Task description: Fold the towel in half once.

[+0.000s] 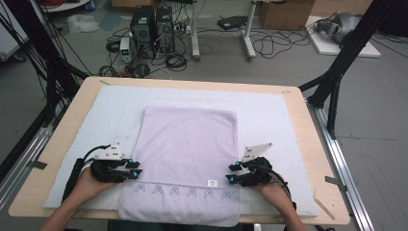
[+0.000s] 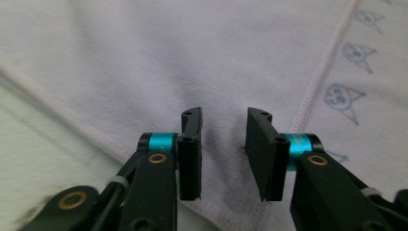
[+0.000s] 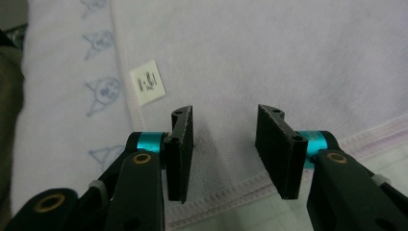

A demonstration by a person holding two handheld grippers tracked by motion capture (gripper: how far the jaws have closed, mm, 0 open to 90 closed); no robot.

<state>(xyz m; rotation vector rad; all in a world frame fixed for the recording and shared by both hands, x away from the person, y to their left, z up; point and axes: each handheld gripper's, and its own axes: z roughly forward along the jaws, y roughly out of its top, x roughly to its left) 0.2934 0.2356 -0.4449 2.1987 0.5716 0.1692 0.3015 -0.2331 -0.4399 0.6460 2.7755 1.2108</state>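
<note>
From the high view, a pale lilac towel (image 1: 190, 144) lies flat in the middle of the desk (image 1: 308, 144), on a white mat (image 1: 269, 110) that covers most of the light wooden top. The cloth is soft and rectangular, folded so a stitched band of small blue cat-face prints (image 1: 183, 191) runs across its near end, with a small white label (image 1: 211, 183) beside them; the near hem hangs just over the desk's front edge. The left tongs (image 1: 137, 169) sit at the towel's left edge, the right tongs (image 1: 231, 173) at its right edge, both low and pointing inward toward each other. A hand wraps each black body from behind, forearms coming in from the near side, grey three-cornered plates on top.

Over to the left gripper view: the left tongs (image 2: 223, 154) stand parted, black ribbed pads with teal collars, hovering over fine-woven lilac fabric. Nothing is between the pads; a corded seam and the hem run just below them.

Now the right gripper view: the right tongs (image 3: 226, 151) are likewise parted with a clear gap, nothing pinched. The stitched double hem crosses under the tips, the square label (image 3: 147, 82) lies just left of them, and the printed faces line the left side.
</note>
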